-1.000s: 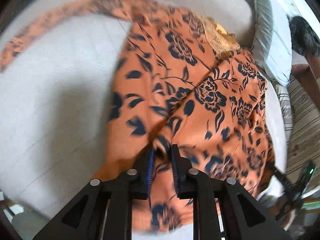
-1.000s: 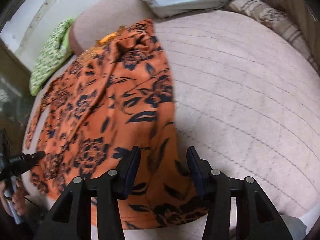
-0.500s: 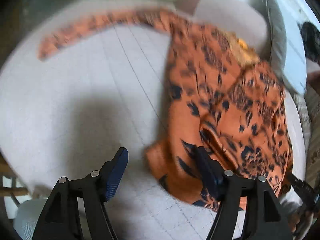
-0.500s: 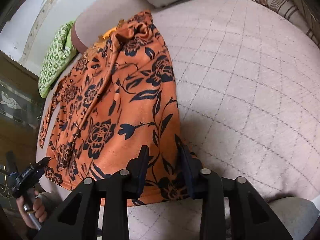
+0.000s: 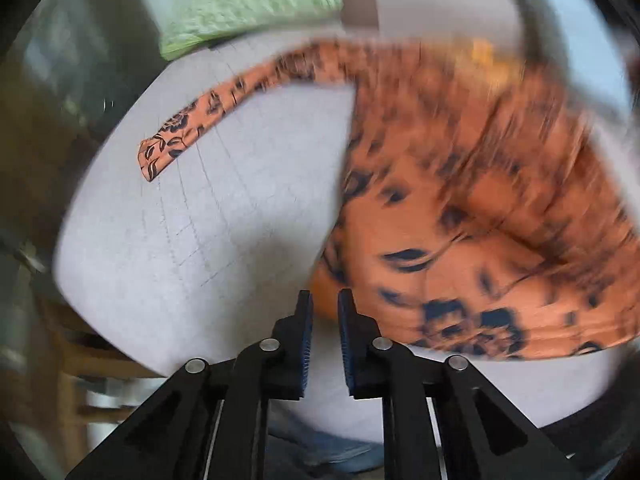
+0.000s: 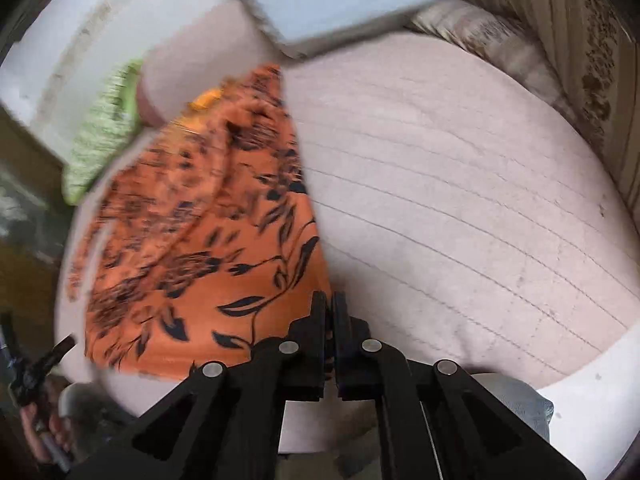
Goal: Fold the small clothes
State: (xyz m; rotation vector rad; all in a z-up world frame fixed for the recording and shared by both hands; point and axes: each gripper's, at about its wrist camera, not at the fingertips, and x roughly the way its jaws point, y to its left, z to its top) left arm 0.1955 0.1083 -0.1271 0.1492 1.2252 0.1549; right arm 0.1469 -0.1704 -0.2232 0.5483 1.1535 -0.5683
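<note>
Orange floral garment (image 6: 208, 240) hem pinched in clenched right claw (image 6: 328, 312), left claw (image 5: 325, 312) seemingly closing on its corner.

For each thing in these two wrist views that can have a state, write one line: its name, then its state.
orange floral garment: partly folded on the bed, one long sleeve stretched out flat, hem corners pinched.
left gripper: jaws just closed, narrow, on the garment's near corner.
right gripper: jaws just closed, shut on the garment's hem edge.
quilted bed cover: spread flat.
green cloth: lying at the bed's far edge.
</note>
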